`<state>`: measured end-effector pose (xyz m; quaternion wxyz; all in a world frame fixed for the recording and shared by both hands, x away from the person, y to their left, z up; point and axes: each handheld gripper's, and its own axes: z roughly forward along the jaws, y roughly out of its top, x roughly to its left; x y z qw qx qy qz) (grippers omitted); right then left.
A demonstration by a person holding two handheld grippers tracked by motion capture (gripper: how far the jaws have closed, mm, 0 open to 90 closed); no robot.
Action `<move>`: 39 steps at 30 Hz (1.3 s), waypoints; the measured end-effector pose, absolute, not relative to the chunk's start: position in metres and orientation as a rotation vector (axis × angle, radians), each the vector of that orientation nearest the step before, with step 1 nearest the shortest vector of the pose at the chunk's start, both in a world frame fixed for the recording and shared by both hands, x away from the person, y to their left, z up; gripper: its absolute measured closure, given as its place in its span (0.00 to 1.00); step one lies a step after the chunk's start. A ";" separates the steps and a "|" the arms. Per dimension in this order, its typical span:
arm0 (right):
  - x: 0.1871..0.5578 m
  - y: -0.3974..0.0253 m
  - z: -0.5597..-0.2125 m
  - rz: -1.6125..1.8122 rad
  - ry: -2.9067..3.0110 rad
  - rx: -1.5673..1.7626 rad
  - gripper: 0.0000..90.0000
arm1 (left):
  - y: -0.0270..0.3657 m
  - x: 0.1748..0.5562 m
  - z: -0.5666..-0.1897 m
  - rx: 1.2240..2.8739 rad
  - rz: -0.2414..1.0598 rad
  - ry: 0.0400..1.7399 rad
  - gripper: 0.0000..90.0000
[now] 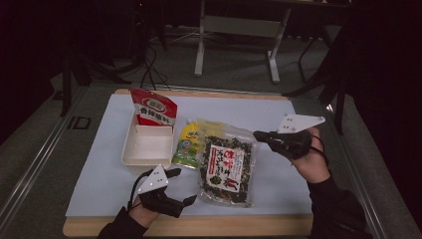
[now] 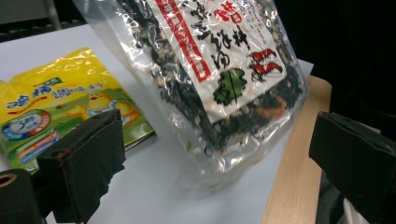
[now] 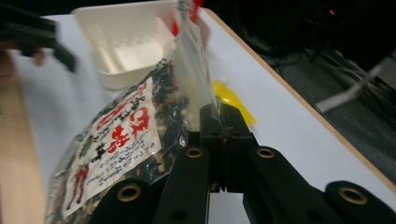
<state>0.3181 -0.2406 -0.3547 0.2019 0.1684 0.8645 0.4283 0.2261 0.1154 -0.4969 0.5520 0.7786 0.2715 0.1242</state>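
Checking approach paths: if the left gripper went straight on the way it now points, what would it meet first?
Most likely the clear seaweed mix bag, dead ahead between the open jaws of the left gripper; depth is uncertain. The yellow packet lies off to one side.

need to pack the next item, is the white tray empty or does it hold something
Nearly empty: the white tray shows a bare floor, with only the red packet standing at its far end.

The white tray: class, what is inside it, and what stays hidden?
A red packet stands in the far end of the white tray; the rest of its floor looks bare. The packet's bottom edge is covered by the tray's wall.
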 end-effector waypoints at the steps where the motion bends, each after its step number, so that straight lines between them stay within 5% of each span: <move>1: 0.314 -0.238 -0.353 1.204 2.413 0.445 1.00 | 0.115 0.227 -0.497 1.841 0.286 0.637 0.05; 15: 0.270 -0.209 -0.329 1.281 2.442 0.179 1.00 | 0.115 0.242 -0.500 1.819 0.183 0.625 0.09; 30: 0.264 -0.207 -0.324 1.301 2.474 0.139 1.00 | 0.097 0.248 -0.497 1.867 0.053 0.432 0.72; 39: 0.272 -0.223 -0.320 1.348 2.444 0.198 0.99 | 0.095 0.243 -0.473 1.883 0.040 0.418 0.81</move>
